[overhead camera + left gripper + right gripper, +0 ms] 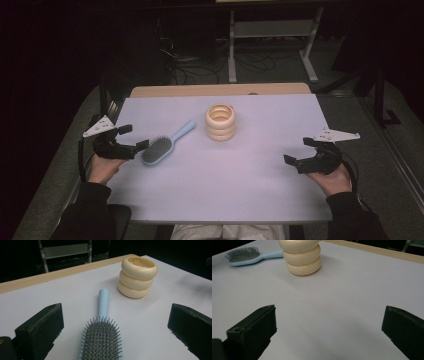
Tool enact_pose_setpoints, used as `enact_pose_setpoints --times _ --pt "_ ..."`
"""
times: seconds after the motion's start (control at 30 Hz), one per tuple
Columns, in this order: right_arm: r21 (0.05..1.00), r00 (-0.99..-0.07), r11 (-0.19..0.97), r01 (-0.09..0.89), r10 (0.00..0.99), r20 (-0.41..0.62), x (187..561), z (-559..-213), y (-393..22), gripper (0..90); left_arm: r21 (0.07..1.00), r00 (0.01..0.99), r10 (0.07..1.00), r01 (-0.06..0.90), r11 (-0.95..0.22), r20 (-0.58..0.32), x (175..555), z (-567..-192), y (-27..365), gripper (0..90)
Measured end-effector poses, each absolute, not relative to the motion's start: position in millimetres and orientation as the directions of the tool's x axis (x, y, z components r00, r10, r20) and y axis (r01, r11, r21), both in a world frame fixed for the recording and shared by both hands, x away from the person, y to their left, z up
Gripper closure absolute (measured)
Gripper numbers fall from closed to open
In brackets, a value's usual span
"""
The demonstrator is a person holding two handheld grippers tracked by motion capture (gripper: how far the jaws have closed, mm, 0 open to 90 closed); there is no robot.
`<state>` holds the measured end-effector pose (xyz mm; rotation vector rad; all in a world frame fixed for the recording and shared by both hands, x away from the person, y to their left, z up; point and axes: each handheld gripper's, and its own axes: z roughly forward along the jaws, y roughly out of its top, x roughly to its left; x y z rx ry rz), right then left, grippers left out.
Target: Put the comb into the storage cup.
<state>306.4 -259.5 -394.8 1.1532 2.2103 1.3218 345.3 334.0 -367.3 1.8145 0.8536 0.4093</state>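
Both forearms in dark sleeves come in from 6 o'clock. The black two-jaw left gripper (133,136) sits around 9 o'clock, jaws spread wide, pointing toward 3. The black two-jaw right gripper (299,150) is over at 3 o'clock, jaws wide apart too, aimed toward 10.

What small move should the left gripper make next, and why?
Probably ease the left gripper forward and down, then close on the hairbrush. Its jaws stand open on either side of the brush head, which lies flat on the table, not yet gripped.
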Motion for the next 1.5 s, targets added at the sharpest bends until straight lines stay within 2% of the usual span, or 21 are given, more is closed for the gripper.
enact_pose_setpoints --times 0.77,1.5 --pt "0.837 -0.638 0.268 0.476 0.76 0.12 306.1 -396.0 -255.4 0.0 0.884 0.739 0.666 0.372 -0.283 -0.098 372.0 -344.1 317.4 0.0" --pt "0.832 -0.644 0.282 0.478 0.757 0.113 306.9 -397.2 -253.4 0.0 0.806 0.768 0.638 0.411 -0.425 -0.054 413.9 -330.7 279.4 0.0"
